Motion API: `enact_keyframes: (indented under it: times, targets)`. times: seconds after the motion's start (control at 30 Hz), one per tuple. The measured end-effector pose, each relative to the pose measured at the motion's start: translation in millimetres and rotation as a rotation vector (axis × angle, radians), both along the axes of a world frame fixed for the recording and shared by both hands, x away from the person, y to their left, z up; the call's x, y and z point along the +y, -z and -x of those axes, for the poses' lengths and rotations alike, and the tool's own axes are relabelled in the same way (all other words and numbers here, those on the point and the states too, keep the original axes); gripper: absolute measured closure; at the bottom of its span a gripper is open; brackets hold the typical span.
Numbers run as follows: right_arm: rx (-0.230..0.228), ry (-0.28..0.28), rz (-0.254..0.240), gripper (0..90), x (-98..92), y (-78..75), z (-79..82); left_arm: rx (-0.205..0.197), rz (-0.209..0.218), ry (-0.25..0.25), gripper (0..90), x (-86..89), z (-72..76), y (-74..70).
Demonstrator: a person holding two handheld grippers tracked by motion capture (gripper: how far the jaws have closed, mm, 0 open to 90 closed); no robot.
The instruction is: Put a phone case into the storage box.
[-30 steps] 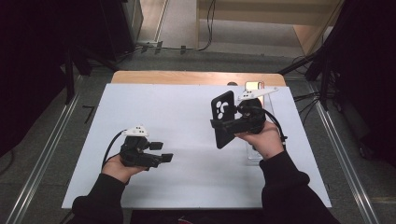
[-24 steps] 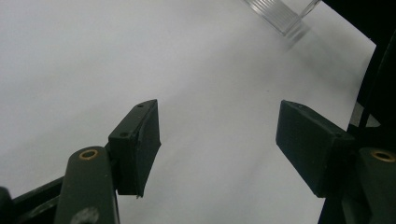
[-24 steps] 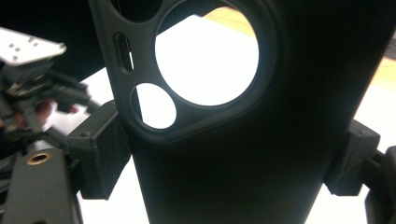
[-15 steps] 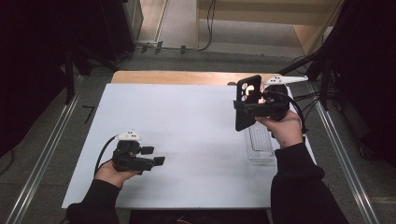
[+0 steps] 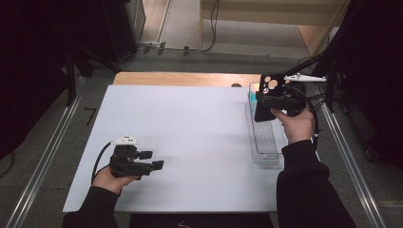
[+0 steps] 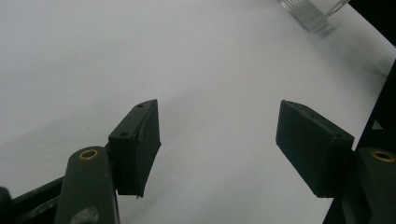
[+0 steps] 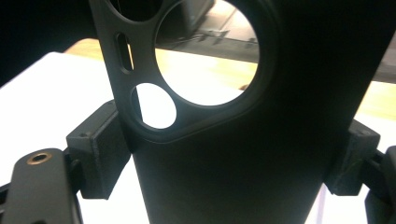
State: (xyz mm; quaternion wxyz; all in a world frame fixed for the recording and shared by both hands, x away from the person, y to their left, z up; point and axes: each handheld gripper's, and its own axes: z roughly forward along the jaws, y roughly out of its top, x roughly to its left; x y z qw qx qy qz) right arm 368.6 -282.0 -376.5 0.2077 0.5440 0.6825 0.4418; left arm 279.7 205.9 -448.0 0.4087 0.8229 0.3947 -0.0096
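My left gripper (image 5: 151,165) low over near-left part of white board (image 5: 190,137), jaws apart, nothing between. My right gripper (image 5: 278,102) at far-right, above far end of clear tray (image 5: 264,142), phone case (image 5: 266,97) clamped upright between jaws. Tray lies along board's right edge, lengthwise front to back. Wooden tabletop (image 5: 180,79) shows behind board. Grippers well apart.
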Motion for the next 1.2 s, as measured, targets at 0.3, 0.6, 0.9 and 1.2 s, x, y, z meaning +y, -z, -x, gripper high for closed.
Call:
enact_keyframes:
  times: [0.3,0.6,0.9,1.2]
  targets:
    - [0.031,0.065,-0.003,14.6,-11.3,24.8,-21.2,-0.001,-0.002,0.007,30.8,-2.8,-1.8,-0.4]
    - [0.109,0.096,0.033,14.5,-7.4,51.7,-42.7,0.000,-0.004,0.001,30.9,-4.2,-7.0,0.6]
    - [0.165,0.112,0.046,14.6,1.5,75.0,-59.0,-0.006,0.001,-0.010,30.9,-0.8,-6.3,-1.0]
    - [0.188,0.159,0.027,14.2,2.7,81.1,-75.0,-0.009,-0.009,0.011,30.9,-5.1,-4.5,-0.7]
